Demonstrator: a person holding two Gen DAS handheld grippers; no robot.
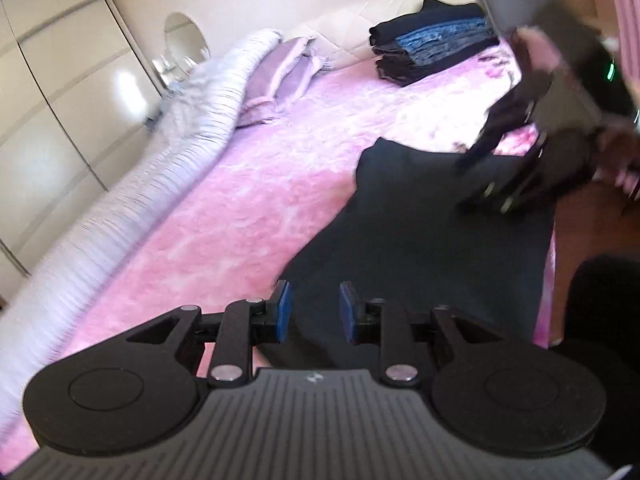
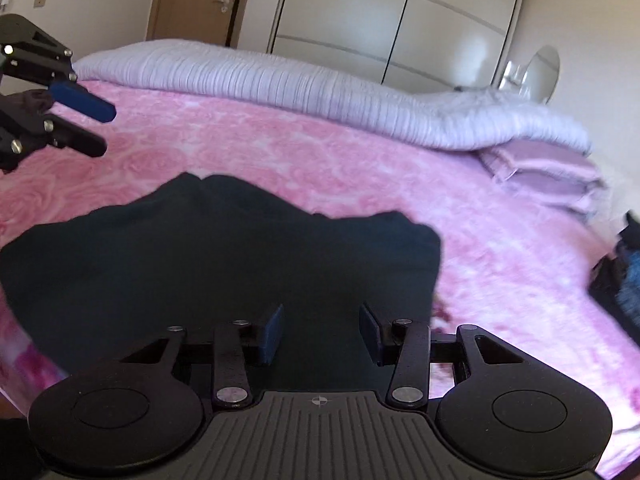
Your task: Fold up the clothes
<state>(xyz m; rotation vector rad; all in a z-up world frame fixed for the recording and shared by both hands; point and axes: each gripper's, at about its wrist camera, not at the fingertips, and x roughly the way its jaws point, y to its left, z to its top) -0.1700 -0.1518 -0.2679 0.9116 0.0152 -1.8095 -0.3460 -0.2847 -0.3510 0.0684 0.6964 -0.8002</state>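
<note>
smooth dark garment (image 2: pixel 224 256), plush pink bedspread (image 2: pixel 320 152)

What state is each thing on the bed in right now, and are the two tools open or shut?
Left tool: open, empty, over the near end of the dark garment.
Right tool: open, empty, above the garment.
Dark garment: spread flat on the pink blanket, far edge rumpled.
Stack of clothes: folded, piled.
Pink blanket: spread out.
Striped duvet: bunched along the far side.
Wardrobe doors: shut.

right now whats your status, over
Left tongs open, empty, over near edge of dark flat garment. Right tongs open, empty, above same garment. Nothing on it; folded dark-and-denim stack apart.
</note>
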